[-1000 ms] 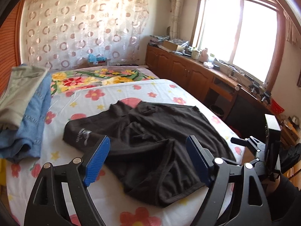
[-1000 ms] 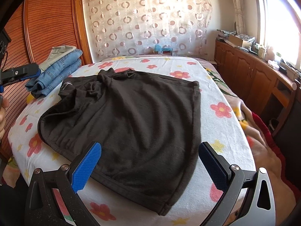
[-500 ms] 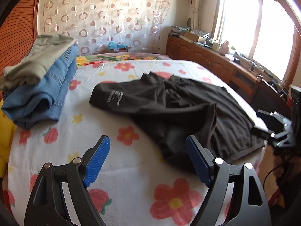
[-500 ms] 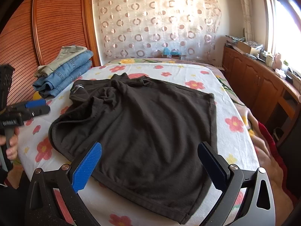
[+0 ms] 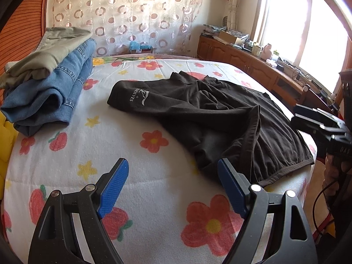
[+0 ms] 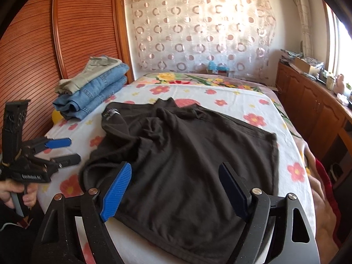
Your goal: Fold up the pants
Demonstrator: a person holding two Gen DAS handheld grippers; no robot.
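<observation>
Dark brown shorts lie rumpled on the flowered bed sheet, with one leg and its white logo pointing to the far left. They also show in the right wrist view. My left gripper is open and empty above bare sheet, just left of the waistband end. My right gripper is open and empty above the near edge of the shorts. The left gripper also shows in the right wrist view, open, at the bed's left side.
A stack of folded jeans with khaki pants on top sits at the bed's far left, also seen in the right wrist view. A wooden sideboard runs along the right wall under the window. A slatted wooden wardrobe stands on the left.
My left gripper has swung left off the shorts to the bare sheet at the bed's left side. My right gripper has drawn back a little. Both stay open.
</observation>
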